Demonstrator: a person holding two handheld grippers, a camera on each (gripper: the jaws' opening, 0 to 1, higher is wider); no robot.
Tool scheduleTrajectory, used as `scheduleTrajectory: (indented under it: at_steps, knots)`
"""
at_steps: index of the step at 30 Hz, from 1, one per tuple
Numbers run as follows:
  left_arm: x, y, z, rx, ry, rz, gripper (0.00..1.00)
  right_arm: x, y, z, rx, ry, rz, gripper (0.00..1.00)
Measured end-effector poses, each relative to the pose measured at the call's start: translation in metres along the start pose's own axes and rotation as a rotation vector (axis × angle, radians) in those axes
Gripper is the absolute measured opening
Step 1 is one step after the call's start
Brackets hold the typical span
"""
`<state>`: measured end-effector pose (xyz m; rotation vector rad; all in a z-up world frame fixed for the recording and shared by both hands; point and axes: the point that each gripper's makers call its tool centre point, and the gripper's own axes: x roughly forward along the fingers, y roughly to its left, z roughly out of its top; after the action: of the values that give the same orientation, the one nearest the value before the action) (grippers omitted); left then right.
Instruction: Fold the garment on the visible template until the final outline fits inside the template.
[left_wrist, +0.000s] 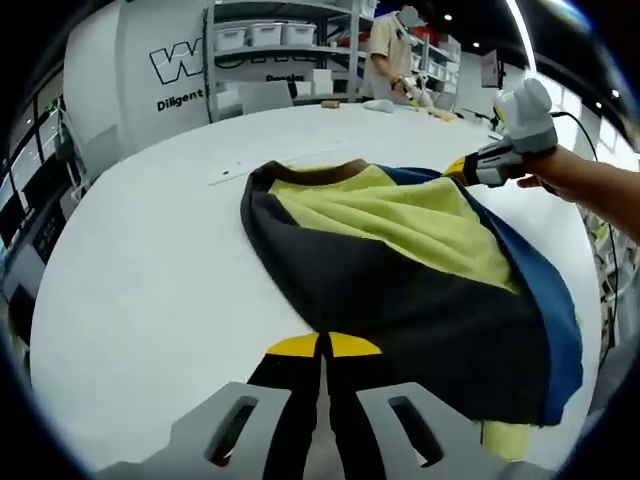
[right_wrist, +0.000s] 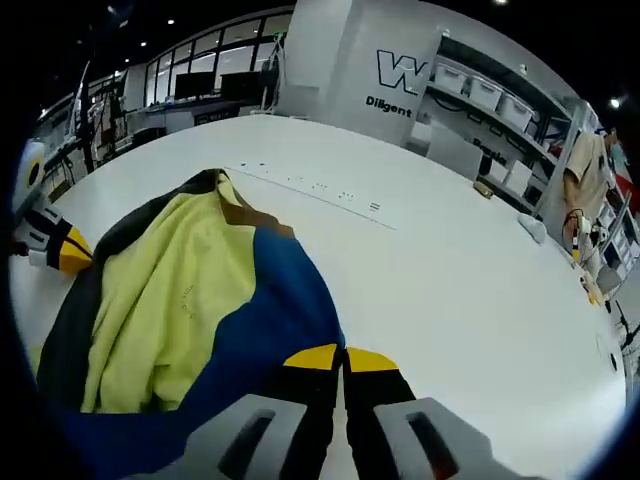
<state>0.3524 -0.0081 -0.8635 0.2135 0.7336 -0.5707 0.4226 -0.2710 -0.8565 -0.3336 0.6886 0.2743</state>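
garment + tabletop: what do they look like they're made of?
Garment: soft cloth, likely a fleece-lined jacket. The yellow inside looks napped and matte, the dark and blue outer panels smoother; it drapes in soft folds. Exact fibre can't be told.

Table: hard, smooth white surface with a faint sheen, probably laminate or painted board.

Both the left gripper and the right gripper are shut on its edges.

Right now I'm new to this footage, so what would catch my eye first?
The garment spread on the white table: yellow-green lining exposed, with dark and blue panels around it. Both claws are shut on its edges, the left claw on the dark side, the right claw on the blue. Behind, a person stands at shelves.
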Motion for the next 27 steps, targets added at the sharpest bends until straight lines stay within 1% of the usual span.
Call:
scheduleTrajectory:
  at_steps: [3,8,10,11,14,16,21,27]
  knots:
    - [-0.003,0.009,-0.001,0.031,0.010,0.007,0.00,0.001,-0.001,-0.001,-0.004,0.001,-0.001,0.00]
    - [-0.007,0.037,-0.004,0.083,0.033,0.045,0.00,0.003,-0.005,-0.002,-0.007,0.001,-0.006,0.00]
    - [-0.008,0.044,-0.005,0.094,0.039,0.051,0.00,0.003,-0.007,-0.003,-0.006,0.001,-0.007,0.00]
    - [-0.011,0.052,-0.006,0.112,0.049,0.064,0.00,0.004,-0.007,-0.003,-0.007,0.002,-0.008,0.00]
    - [-0.014,0.067,-0.008,0.134,0.062,0.079,0.00,0.005,-0.009,-0.005,-0.011,0.003,-0.011,0.00]
    - [-0.016,0.077,-0.009,0.162,0.076,0.096,0.00,0.006,-0.011,-0.005,-0.011,0.004,-0.013,0.00]
    - [-0.020,0.096,-0.012,0.222,0.096,0.127,0.00,0.008,-0.015,-0.006,-0.022,0.005,-0.017,0.00]
    - [-0.020,0.116,-0.011,0.261,0.106,0.156,0.00,0.011,-0.024,-0.005,-0.040,-0.001,-0.035,0.00]
